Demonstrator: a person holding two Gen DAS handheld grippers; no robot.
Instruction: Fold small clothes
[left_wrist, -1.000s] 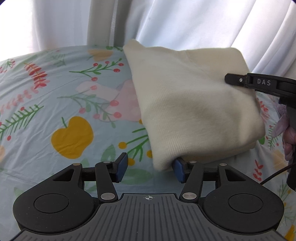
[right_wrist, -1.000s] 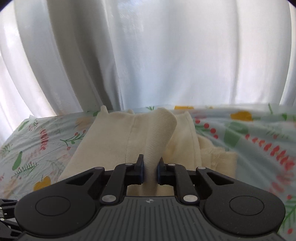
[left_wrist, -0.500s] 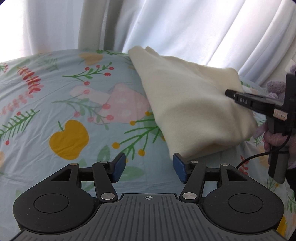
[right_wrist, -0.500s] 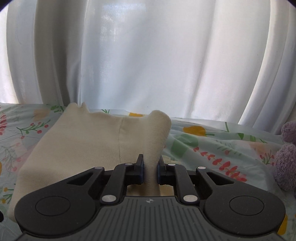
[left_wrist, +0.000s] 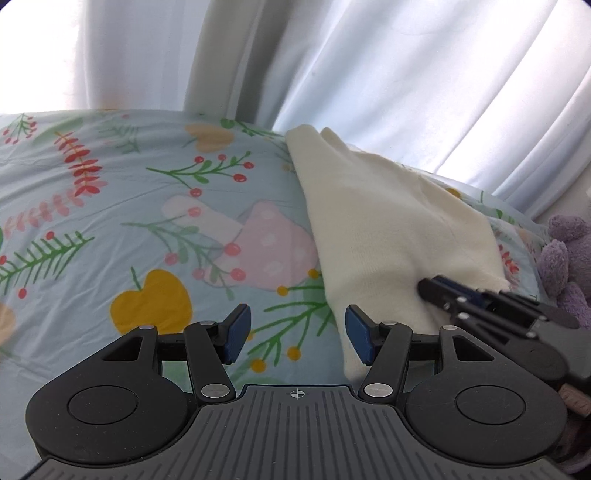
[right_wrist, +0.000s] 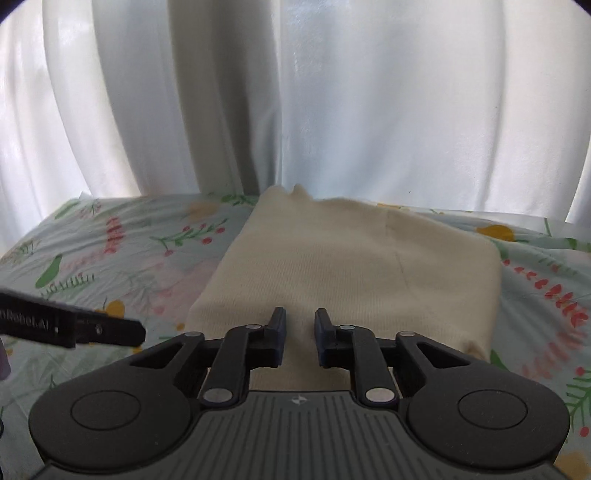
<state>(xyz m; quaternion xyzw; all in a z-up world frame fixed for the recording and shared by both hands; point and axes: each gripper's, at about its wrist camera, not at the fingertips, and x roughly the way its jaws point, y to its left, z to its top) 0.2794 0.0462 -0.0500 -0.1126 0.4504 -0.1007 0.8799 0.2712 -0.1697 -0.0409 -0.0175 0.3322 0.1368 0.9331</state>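
Cream knit garment (left_wrist: 388, 229): folded into a rough rectangle, laid flat on the floral bedsheet (left_wrist: 110, 221), centre to right of the left wrist frame, centre of the right wrist frame, far edge close to the white curtain (right_wrist: 332, 110).

Left gripper (left_wrist: 295, 321): jaws held about half open, nothing between the blue pads. The garment's near left edge is just beside the right-hand pad, not gripped. Judged to be parked clear of the cloth so the fold is not disturbed.

Right gripper (right_wrist: 300, 321): jaws nearly closed, a narrow strip of cream cloth seen between them at the garment's near edge. Read as a pinch on that edge, probably kept so the top layer can be set down and squared before release. In the left wrist frame its tip is seen low on the cloth at the lower right, which fits.

Hard to make out:
- Actual pad contact on the cloth is not resolved; the strip could be lying under the jaws, not clamped.
- Garment type is not identifiable; a seam line is seen, no sleeves or collar.
- Layer count hidden; only the top face is visible.
- The garment's near edge is covered by both gripper bodies.
- Purple plush toy (left_wrist: 565, 258) is cut off at the right edge.
- The right wrist frame is motion-blurred along the sheet print.
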